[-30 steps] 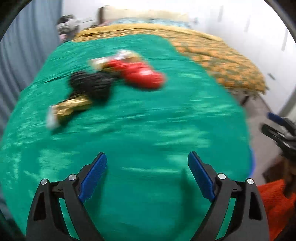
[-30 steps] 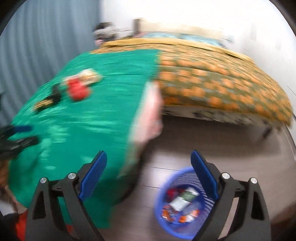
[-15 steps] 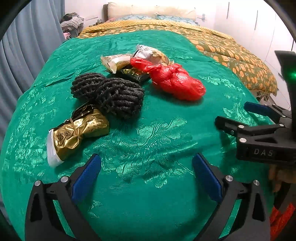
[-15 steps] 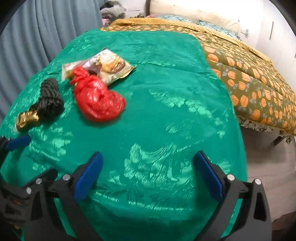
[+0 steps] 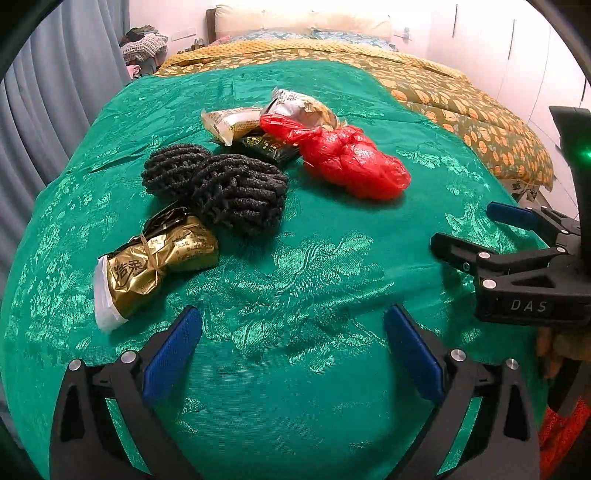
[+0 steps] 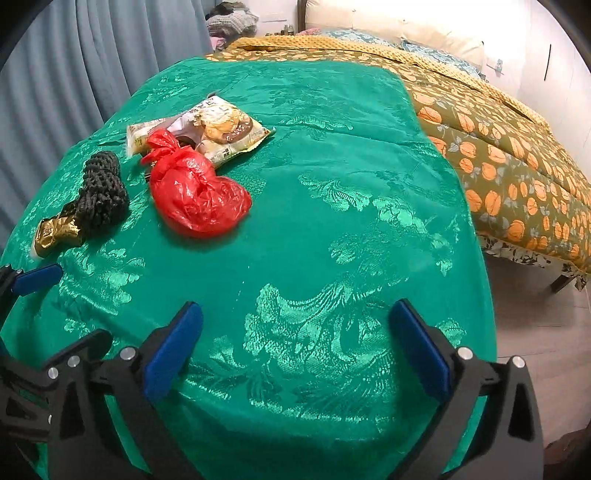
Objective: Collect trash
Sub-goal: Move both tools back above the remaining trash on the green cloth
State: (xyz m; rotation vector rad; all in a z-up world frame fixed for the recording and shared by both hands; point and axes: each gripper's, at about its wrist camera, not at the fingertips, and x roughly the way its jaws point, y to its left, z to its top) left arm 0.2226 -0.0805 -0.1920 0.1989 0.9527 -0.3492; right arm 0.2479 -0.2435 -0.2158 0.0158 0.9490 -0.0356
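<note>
Trash lies on the green bedspread (image 5: 303,369): a gold wrapper (image 5: 155,266), a black foam net (image 5: 221,184), a red plastic bag (image 5: 351,158) and snack packets (image 5: 266,118). The same pieces show in the right wrist view: gold wrapper (image 6: 57,232), black net (image 6: 101,192), red bag (image 6: 195,195), snack packet (image 6: 221,127). My left gripper (image 5: 293,356) is open and empty, short of the gold wrapper. My right gripper (image 6: 295,349) is open and empty over bare spread, and shows at the right of the left wrist view (image 5: 480,236).
An orange-patterned quilt (image 6: 517,158) covers the right side of the bed, with pillows (image 5: 303,22) at the head. Grey curtains (image 6: 74,62) hang along the left. Floor (image 6: 546,332) lies past the bed's right edge.
Both grippers swung from the floor basket side back over the bed and came closer to the trash. In the last half second they barely moved. Both stayed open.
</note>
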